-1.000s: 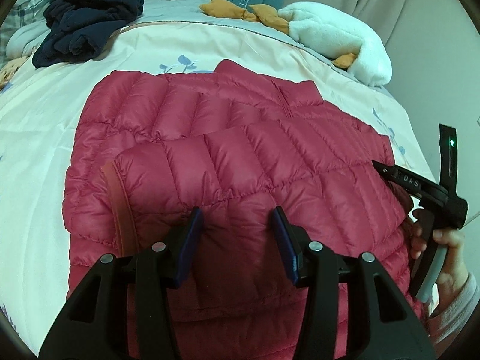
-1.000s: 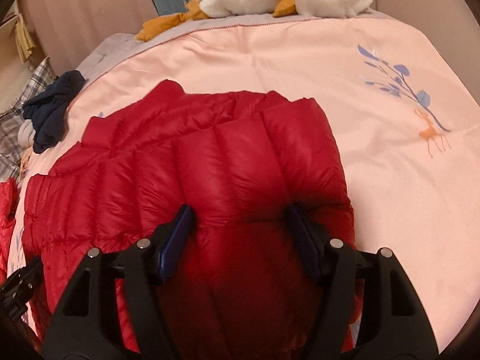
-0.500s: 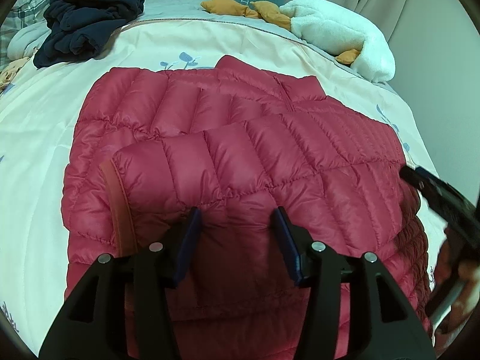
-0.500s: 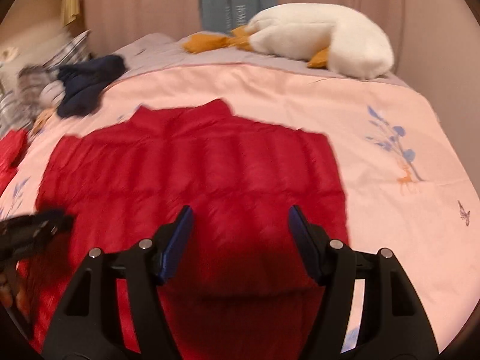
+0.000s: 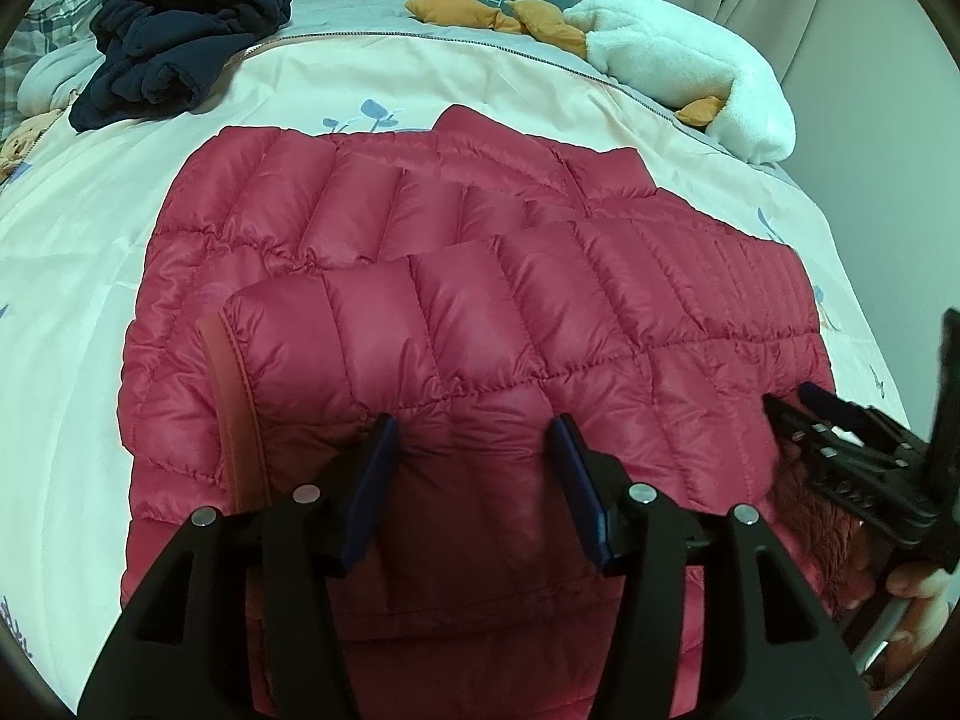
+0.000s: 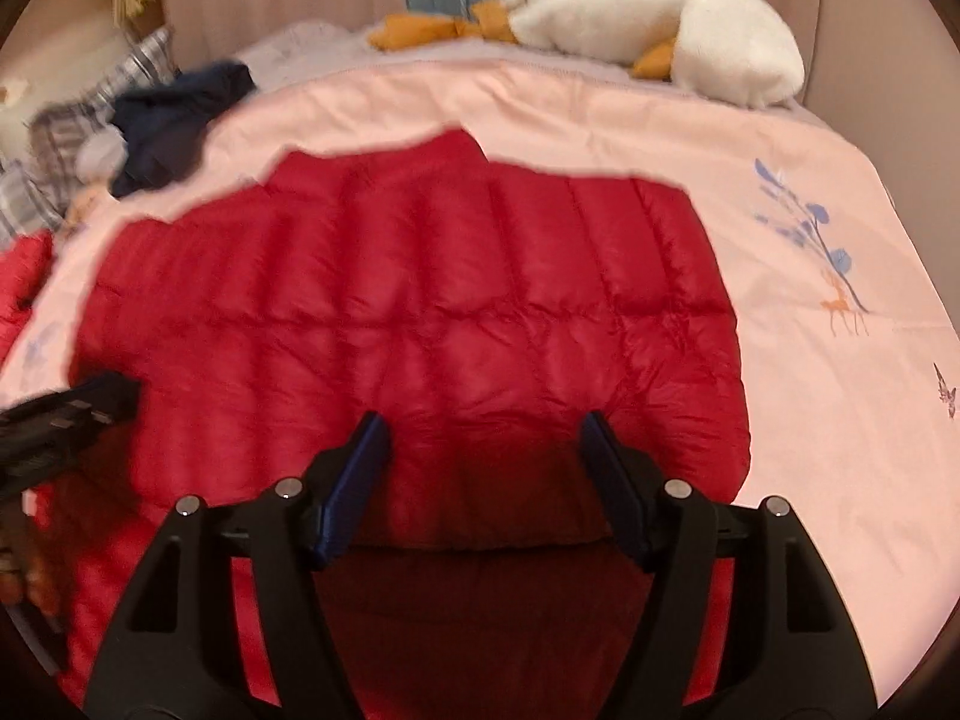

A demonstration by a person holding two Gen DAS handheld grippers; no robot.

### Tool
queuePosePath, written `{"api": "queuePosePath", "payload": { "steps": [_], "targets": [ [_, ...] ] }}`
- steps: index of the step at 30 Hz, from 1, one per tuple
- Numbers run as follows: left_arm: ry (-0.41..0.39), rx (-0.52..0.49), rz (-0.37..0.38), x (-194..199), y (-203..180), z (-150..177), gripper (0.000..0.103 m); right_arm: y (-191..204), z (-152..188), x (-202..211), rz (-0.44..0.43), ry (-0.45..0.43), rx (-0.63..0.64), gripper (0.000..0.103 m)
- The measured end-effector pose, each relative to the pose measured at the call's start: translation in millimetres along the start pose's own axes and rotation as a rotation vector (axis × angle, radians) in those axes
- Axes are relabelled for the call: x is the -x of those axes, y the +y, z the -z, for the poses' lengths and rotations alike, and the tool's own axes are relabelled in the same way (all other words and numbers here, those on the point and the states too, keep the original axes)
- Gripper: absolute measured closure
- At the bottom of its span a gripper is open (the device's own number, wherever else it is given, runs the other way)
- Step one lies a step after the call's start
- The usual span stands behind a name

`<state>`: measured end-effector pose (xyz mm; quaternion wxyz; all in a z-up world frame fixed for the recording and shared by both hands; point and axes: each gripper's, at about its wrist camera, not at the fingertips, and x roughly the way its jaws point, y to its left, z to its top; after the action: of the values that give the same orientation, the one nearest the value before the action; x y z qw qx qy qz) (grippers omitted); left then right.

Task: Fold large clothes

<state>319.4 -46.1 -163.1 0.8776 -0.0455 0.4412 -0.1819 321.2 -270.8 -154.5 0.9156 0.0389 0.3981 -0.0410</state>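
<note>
A red quilted down jacket [image 5: 480, 312] lies flat on the bed with a sleeve folded across its body; the sleeve's brown-lined cuff [image 5: 234, 420] lies at the left. The jacket also fills the right wrist view [image 6: 420, 300]. My left gripper [image 5: 474, 438] is open and empty just above the jacket's near part. My right gripper [image 6: 486, 435] is open and empty over the jacket's near right part. The right gripper also shows at the right edge of the left wrist view [image 5: 840, 450]. The left gripper shows at the left edge of the right wrist view [image 6: 66, 414].
The bed has a pale pink quilt [image 5: 72, 228] printed with blue plants [image 6: 810, 234]. A dark navy garment pile [image 5: 180, 42] lies at the back left. A white plush goose [image 5: 678, 72] with orange feet lies at the back right. Another red garment [image 6: 18, 282] lies at the left edge.
The right gripper has pulled back from the jacket and swung left, so it now faces the jacket squarely. The left gripper has hardly moved. The jacket lies as before.
</note>
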Motion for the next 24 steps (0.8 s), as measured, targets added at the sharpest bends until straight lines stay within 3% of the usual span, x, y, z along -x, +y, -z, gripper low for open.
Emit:
{"api": "queuePosePath", "payload": {
  "steps": [3,6,10,12,17,19,21,24],
  "targets": [
    [0.002,-0.001,0.000,-0.4,-0.3,-0.4,0.048,16.1,-0.7,16.6,-0.075,-0.047,0.022,0.033],
    [0.002,0.005,0.001,-0.5,-0.1,-0.6,0.048,40.1,1.0,15.2,-0.120,-0.034,0.079,0.033],
    [0.003,0.003,-0.001,-0.9,-0.2,-1.2,0.047,68.4,11.5,-13.7,-0.054,0.057,0.182,0.032],
    [0.005,0.002,-0.002,-1.4,0.0,-0.8,0.047,73.4,15.1,-20.2,-0.031,0.063,0.199,0.031],
    [0.008,-0.009,-0.008,-2.1,-1.4,0.7,0.047,64.1,10.3,-8.8,-0.089,0.071,0.156,0.032],
    [0.010,-0.006,-0.004,-2.3,-1.4,0.4,0.047,54.1,7.7,3.3,-0.117,0.034,0.132,0.032],
    [0.009,-0.005,-0.004,-2.2,-1.4,0.7,0.046,40.9,4.9,13.4,-0.108,-0.008,0.107,0.032],
    [0.007,-0.003,-0.004,-2.2,-1.5,0.9,0.046,9.6,1.4,12.1,-0.076,0.001,0.012,0.032]
  ]
}}
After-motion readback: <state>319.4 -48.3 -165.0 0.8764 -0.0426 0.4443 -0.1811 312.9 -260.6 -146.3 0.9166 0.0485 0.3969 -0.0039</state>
